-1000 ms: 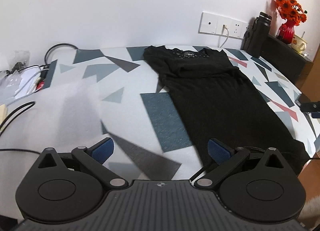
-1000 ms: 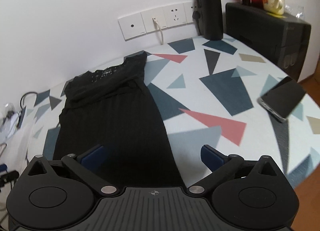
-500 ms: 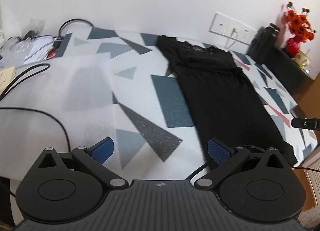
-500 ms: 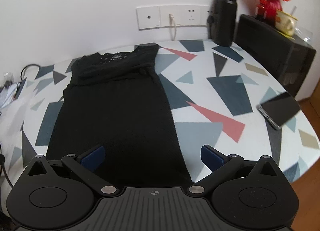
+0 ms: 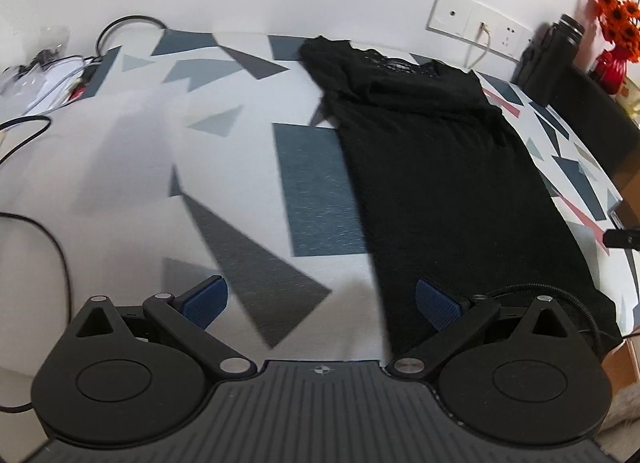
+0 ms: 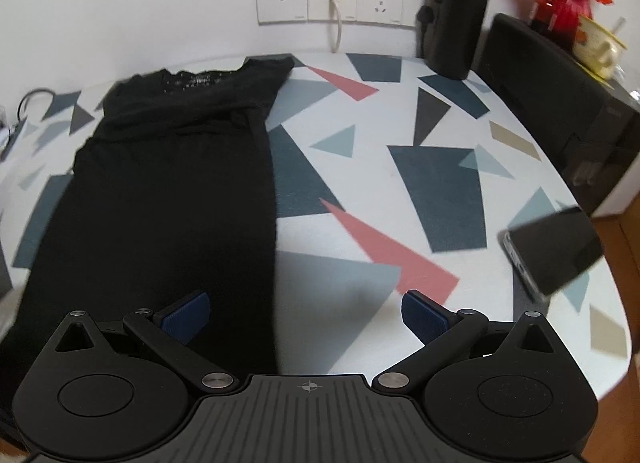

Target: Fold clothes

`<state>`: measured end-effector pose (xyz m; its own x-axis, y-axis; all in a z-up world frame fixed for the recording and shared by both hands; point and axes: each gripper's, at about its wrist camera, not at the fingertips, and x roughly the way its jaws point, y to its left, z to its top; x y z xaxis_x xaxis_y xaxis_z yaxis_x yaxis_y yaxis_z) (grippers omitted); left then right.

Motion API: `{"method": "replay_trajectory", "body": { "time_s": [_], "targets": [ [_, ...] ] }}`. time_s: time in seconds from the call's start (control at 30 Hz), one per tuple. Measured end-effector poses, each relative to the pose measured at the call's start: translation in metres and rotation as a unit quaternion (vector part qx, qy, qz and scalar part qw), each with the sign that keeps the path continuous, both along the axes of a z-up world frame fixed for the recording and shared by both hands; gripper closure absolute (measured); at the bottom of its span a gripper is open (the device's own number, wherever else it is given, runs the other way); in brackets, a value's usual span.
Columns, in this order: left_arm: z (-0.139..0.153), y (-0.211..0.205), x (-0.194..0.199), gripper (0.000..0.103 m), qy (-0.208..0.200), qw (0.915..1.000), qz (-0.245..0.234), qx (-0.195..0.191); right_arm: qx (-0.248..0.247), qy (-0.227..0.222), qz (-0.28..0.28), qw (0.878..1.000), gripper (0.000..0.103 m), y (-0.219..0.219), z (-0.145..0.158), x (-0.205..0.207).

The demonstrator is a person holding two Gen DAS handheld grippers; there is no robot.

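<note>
A long black dress [image 5: 448, 167] lies flat on the table, neckline toward the wall and hem at the near edge; it also shows in the right wrist view [image 6: 168, 191]. My left gripper [image 5: 320, 301] is open and empty above the table near the dress's lower left corner, its right pad over the hem. My right gripper [image 6: 306, 315] is open and empty above the dress's lower right edge, its left pad over the fabric.
The table [image 6: 400, 167] has a white cloth with grey, blue and pink triangles. A phone [image 6: 554, 249] lies near its right edge. A black bottle [image 6: 460, 15], black box [image 6: 552, 103], red vase and mug stand at the back right. Cables [image 5: 36, 167] lie at the left.
Both grippers have shifted over the near edge of the table, the right one leftward toward the dress's lower right edge. Both stayed open; the dress has not moved.
</note>
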<state>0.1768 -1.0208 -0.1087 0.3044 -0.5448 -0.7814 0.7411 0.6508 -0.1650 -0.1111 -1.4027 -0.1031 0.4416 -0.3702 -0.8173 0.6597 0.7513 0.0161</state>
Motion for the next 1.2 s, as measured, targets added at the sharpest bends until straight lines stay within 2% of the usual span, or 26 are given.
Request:
{"method": "replay_trajectory", "body": {
  "time_s": [0.1, 0.37, 0.5, 0.6, 0.87, 1.03, 1.2],
  "targets": [
    [-0.01, -0.004, 0.003, 0.0, 0.022, 0.9995, 0.02, 0.011, -0.002, 0.01, 0.022, 1.0, 0.001, -0.012, -0.008, 0.006],
    [-0.014, -0.009, -0.006, 0.0, -0.012, 0.9985, 0.039, 0.037, 0.025, 0.043, 0.053, 0.997, 0.001, -0.032, -0.04, 0.015],
    [-0.017, -0.018, -0.012, 0.0, -0.032, 0.9966, 0.035, 0.067, 0.04, 0.046, 0.061, 0.996, 0.001, -0.035, -0.05, 0.019],
    [-0.017, -0.018, -0.012, 0.0, -0.034, 0.9965, 0.041, 0.064, 0.045, 0.037, 0.061, 0.996, 0.001, -0.034, -0.055, 0.019],
    [-0.017, -0.023, -0.009, 0.0, -0.034, 0.9961, 0.026, 0.077, 0.022, 0.006, 0.045, 0.999, 0.001, -0.03, -0.057, 0.014],
    [-0.019, -0.022, -0.008, 0.0, -0.041, 0.9966, 0.005, 0.071, 0.012, -0.005, 0.041, 0.999, 0.001, -0.028, -0.059, 0.012],
    [-0.017, -0.019, -0.007, 0.0, -0.035, 0.9962, -0.026, 0.075, 0.04, 0.008, 0.043, 0.998, 0.001, -0.032, -0.055, 0.014]
  ]
}}
